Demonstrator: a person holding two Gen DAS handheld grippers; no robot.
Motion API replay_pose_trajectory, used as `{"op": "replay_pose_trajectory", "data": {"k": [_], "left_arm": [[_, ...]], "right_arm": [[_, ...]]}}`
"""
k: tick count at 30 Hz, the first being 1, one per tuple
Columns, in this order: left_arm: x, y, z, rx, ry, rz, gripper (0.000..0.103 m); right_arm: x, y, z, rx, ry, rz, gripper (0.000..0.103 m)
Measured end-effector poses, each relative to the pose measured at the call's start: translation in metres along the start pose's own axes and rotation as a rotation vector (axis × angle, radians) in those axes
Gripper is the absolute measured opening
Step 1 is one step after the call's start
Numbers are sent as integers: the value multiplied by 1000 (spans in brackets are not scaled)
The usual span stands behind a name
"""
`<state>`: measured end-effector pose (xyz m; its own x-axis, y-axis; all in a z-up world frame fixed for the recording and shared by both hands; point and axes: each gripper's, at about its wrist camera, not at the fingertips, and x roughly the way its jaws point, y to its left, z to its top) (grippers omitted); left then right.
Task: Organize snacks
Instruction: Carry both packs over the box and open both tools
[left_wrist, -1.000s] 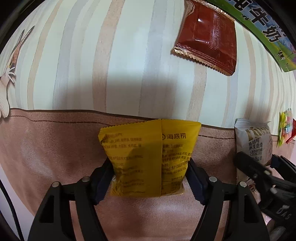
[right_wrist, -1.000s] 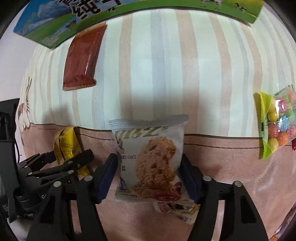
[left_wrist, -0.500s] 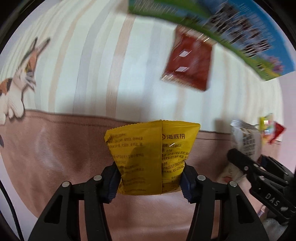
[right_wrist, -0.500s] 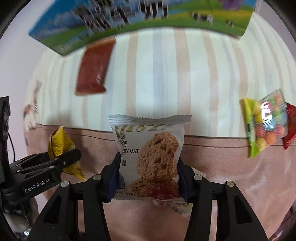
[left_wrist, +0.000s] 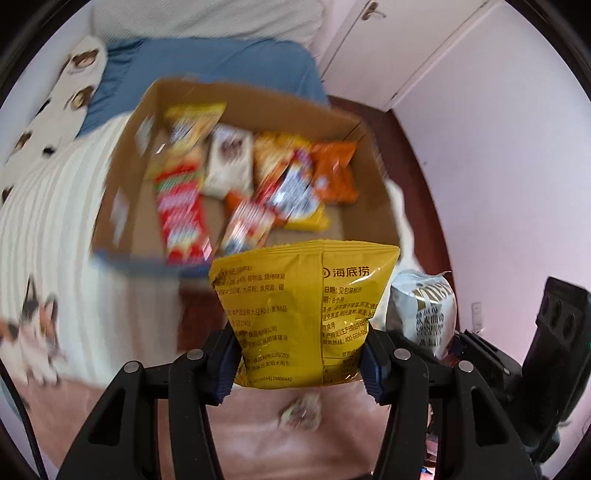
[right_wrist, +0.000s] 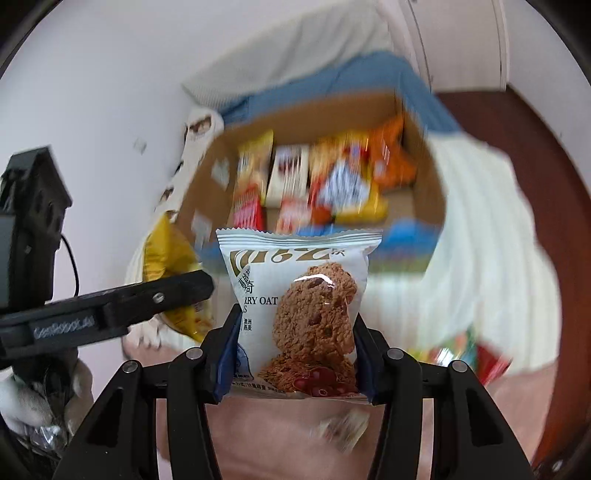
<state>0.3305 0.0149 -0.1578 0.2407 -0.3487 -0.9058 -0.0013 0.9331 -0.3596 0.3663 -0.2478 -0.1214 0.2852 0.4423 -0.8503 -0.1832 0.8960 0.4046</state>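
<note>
My left gripper (left_wrist: 297, 360) is shut on a yellow snack packet (left_wrist: 301, 314) and holds it up in the air. My right gripper (right_wrist: 295, 356) is shut on a white oat cookie packet (right_wrist: 299, 317), also lifted. An open cardboard box (left_wrist: 118, 177) with several snack packets in it lies ahead on the striped bed cover; it also shows in the right wrist view (right_wrist: 430, 184). The cookie packet (left_wrist: 424, 314) shows at the right of the left wrist view, and the yellow packet (right_wrist: 166, 258) with the left gripper's finger (right_wrist: 110, 306) at the left of the right wrist view.
A small packet (left_wrist: 301, 410) lies on the pink cover below the left gripper. A bag of coloured candies (right_wrist: 461, 350) lies at the right. A blue blanket (left_wrist: 207, 62) and a patterned pillow (left_wrist: 59, 96) lie behind the box. Walls and a dark wooden floor (right_wrist: 535, 155) surround the bed.
Both grippers have risen and tilted up with their packets. The view went from the striped cover to the open box, the bed and the walls.
</note>
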Motion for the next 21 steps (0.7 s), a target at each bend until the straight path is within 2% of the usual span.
{"op": "replay_pose_trajectory", "data": {"k": [5, 7, 10, 16, 17, 18, 19, 21], "left_arm": [[29, -5, 65, -62, 69, -59, 52], [46, -3, 84, -87, 100, -68, 52], [64, -6, 101, -76, 131, -60, 52], [105, -5, 110, -104, 245, -24, 55], [112, -5, 110, -102, 267, -19, 59], [118, -4, 110, -95, 284, -18, 70], [123, -4, 109, -88, 293, -11, 83], [128, -2, 107, -75, 293, 6, 90]], "right_arm": [[-11, -24, 52, -23, -51, -60, 55], [-1, -31, 70, -29, -52, -99, 55], [20, -41, 87, -10, -19, -118, 55], [53, -60, 97, 32, 62, -130, 58], [60, -64, 98, 45, 82, -144, 71], [63, -65, 97, 46, 99, -155, 87], [66, -67, 97, 50, 110, -180, 93], [69, -69, 93, 42, 114, -202, 96]]}}
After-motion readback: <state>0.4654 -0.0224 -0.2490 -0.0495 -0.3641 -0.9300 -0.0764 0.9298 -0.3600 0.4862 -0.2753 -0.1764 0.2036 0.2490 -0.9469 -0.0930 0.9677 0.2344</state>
